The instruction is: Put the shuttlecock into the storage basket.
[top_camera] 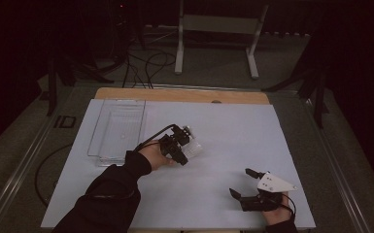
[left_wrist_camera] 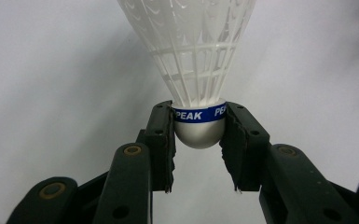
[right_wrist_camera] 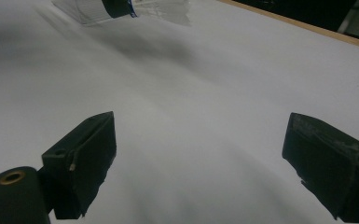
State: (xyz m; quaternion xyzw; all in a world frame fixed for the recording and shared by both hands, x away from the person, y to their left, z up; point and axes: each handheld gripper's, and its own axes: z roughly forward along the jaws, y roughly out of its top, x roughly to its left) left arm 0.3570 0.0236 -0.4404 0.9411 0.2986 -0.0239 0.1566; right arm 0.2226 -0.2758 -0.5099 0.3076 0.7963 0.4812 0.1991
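White sheeting covers the table, with a dark room and a pale stand behind it. At the left gripper, the two black pads are pinched against the rounded cork of a white shuttlecock, one on each side of its blue printed band, the netted skirt fanning away from the jaws. In the high view that gripper sits near the middle of the sheet with the shuttlecock at its tip, just right of a clear plastic tray that looks empty. The right gripper rests low at the near right of the sheet, well apart from the work, its jaws spread wide around nothing; its own view looks across bare sheet between the two pads. The grasp looks done; whether the shuttlecock is lifted off the sheet I cannot tell. What seems left is carrying it the short way over and releasing it, probably into the tray.
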